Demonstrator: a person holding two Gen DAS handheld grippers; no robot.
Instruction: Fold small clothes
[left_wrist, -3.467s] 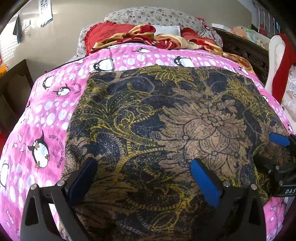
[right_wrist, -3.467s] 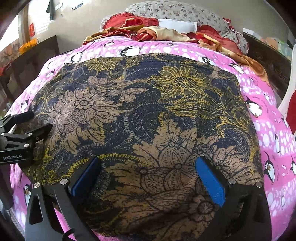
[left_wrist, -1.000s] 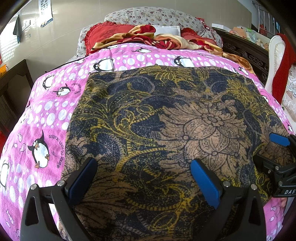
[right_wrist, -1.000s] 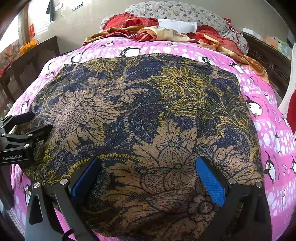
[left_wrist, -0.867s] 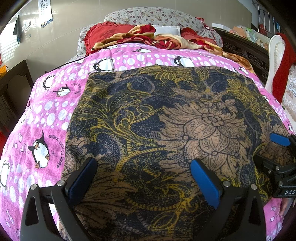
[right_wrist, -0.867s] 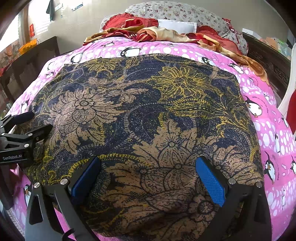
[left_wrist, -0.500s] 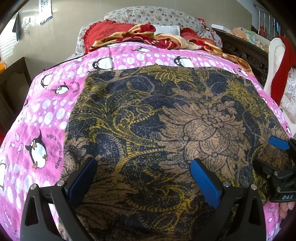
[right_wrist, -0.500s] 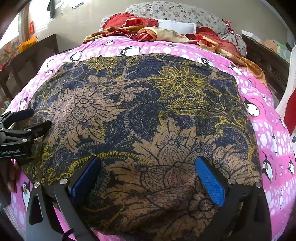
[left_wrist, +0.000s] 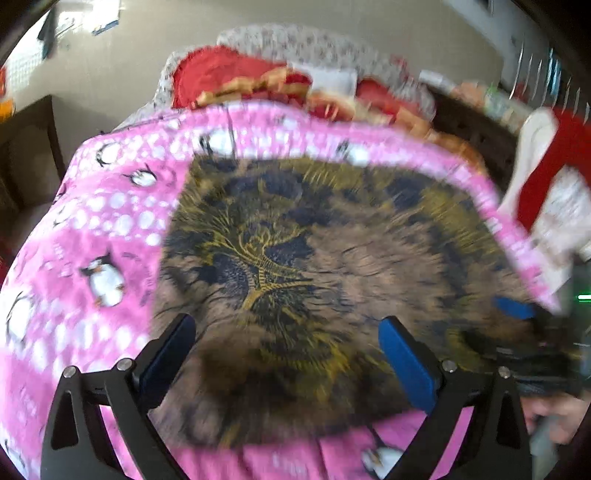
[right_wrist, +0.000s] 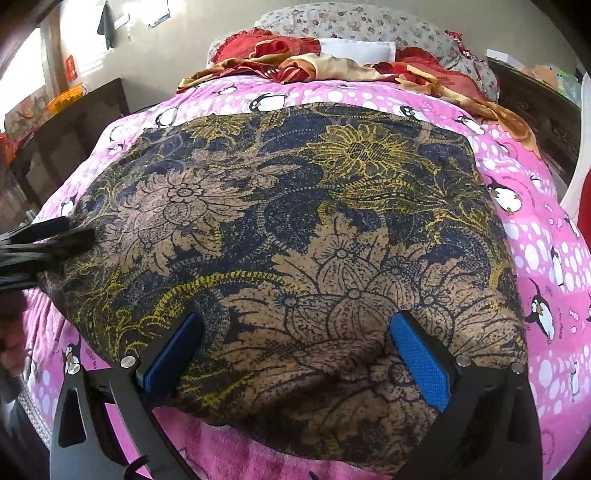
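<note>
A dark blue, tan and yellow floral cloth (right_wrist: 303, 236) lies spread flat on the pink penguin bedspread (right_wrist: 535, 229). It also shows, blurred, in the left wrist view (left_wrist: 325, 266). My left gripper (left_wrist: 288, 350) is open above the cloth's near left part, and it shows at the left edge of the right wrist view (right_wrist: 44, 240). My right gripper (right_wrist: 295, 343) is open above the cloth's near right part, and it shows blurred at the right of the left wrist view (left_wrist: 524, 332). Neither gripper holds anything.
Red and gold crumpled fabrics (right_wrist: 295, 62) and a floral pillow (right_wrist: 369, 26) lie at the bed's far end. Dark wooden furniture (right_wrist: 66, 122) stands to the left. A dark headboard-like piece (right_wrist: 535, 99) and a red and white item (left_wrist: 546, 177) stand to the right.
Both grippers have lifted and pulled back towards the near edge of the cloth, so pink bedspread now shows below it. The left wrist view is motion-blurred. Both stay open.
</note>
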